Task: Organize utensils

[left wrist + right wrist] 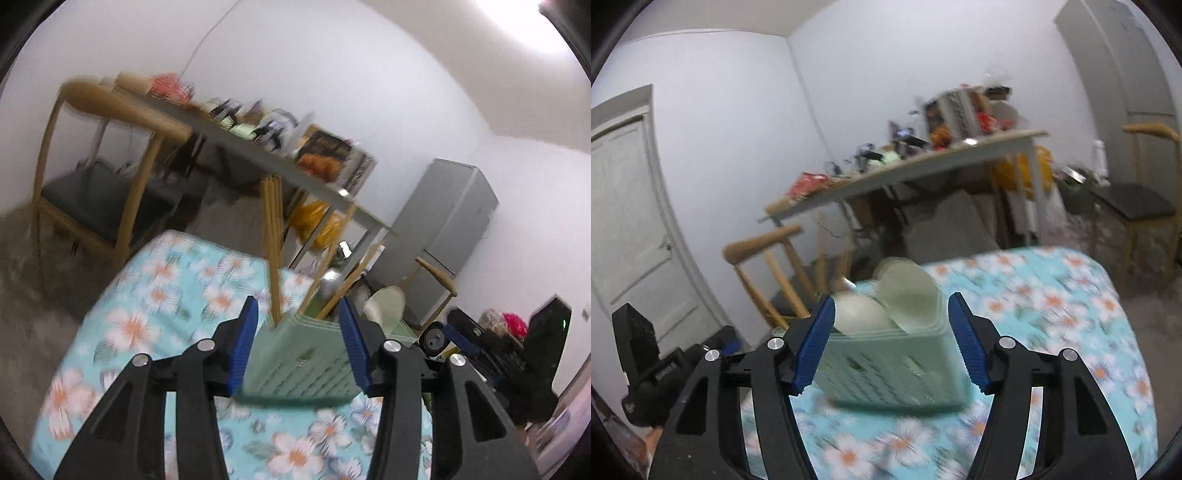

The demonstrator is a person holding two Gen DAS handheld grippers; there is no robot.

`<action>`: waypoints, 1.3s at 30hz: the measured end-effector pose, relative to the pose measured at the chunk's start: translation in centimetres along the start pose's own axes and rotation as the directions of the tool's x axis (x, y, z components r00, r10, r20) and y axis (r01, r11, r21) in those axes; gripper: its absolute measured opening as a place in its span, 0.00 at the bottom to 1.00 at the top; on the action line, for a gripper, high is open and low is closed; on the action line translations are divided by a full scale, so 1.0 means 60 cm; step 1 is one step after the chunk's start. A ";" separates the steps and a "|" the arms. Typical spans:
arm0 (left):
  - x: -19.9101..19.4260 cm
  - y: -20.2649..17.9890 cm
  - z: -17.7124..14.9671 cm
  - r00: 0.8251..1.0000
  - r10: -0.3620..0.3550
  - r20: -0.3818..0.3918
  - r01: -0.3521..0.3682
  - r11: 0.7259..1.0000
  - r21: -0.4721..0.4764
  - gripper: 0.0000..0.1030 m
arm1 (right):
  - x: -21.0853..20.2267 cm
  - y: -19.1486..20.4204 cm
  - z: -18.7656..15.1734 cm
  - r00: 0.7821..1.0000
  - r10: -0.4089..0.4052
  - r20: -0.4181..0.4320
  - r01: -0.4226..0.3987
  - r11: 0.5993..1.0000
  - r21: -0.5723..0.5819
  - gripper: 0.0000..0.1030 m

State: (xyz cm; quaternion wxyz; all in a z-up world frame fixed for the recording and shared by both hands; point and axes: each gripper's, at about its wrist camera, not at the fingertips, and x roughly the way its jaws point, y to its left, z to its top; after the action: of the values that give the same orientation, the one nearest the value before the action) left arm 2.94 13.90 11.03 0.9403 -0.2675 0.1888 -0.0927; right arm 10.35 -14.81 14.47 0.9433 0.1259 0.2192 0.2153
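A pale green slotted basket (301,365) stands on a table with a turquoise floral cloth (162,295). Several wooden chopsticks (272,236) and a metal utensil (328,282) stick up from its left end. Pale bowls (384,304) sit in its other end. My left gripper (298,314) is open, its blue pads on either side of the basket's left end. In the right wrist view the basket (894,369) holds the bowls (908,295), and my right gripper (891,308) is open around its right end. Both views are blurred.
A wooden chair (96,173) stands past the floral table's far left side. A cluttered long table (258,147) runs along the wall. A grey cabinet (443,221) stands at the right. A second chair (1145,199) and a white door (631,221) show in the right wrist view.
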 end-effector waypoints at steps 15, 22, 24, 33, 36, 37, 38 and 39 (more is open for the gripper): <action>0.069 0.023 -0.024 0.995 -0.086 -0.053 0.087 0.996 0.000 0.53 | 0.076 -0.066 -0.037 0.993 0.050 -0.107 -0.044 0.997 0.055 0.65; 0.096 0.000 -0.037 0.993 -0.090 -0.071 0.095 0.993 0.072 0.54 | 0.079 -0.061 -0.037 0.987 0.118 -0.112 -0.116 0.993 0.022 0.65; 0.094 0.003 -0.035 0.995 -0.090 -0.051 0.093 0.994 0.056 0.54 | 0.087 -0.059 -0.035 0.982 0.142 -0.125 -0.141 0.990 0.020 0.65; 0.090 0.002 -0.034 0.994 -0.097 -0.053 0.101 0.992 0.080 0.54 | 0.097 -0.074 -0.039 0.975 0.161 -0.150 -0.150 0.985 0.082 0.58; 0.097 0.007 -0.034 0.992 -0.107 -0.063 0.111 0.992 0.062 0.55 | 0.098 -0.072 -0.036 0.973 0.184 -0.138 -0.172 0.981 0.093 0.60; 0.102 0.010 -0.033 0.990 -0.120 -0.072 0.124 0.991 0.049 0.56 | 0.101 -0.069 -0.035 0.970 0.199 -0.141 -0.188 0.978 0.087 0.61; 0.107 0.013 -0.033 0.988 -0.133 -0.080 0.136 0.990 0.038 0.59 | 0.104 -0.067 -0.034 0.965 0.215 -0.148 -0.205 0.975 0.080 0.64; 0.110 0.014 -0.033 0.987 -0.136 -0.082 0.139 0.990 0.035 0.62 | 0.108 -0.061 -0.035 0.960 0.231 -0.158 -0.222 0.972 0.070 0.64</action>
State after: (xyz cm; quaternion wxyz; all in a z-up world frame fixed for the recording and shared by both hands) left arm 8.23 11.90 7.01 0.9287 -0.2568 0.2052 -0.1719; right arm 15.91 -14.74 9.09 0.8874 0.1562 0.2862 0.3258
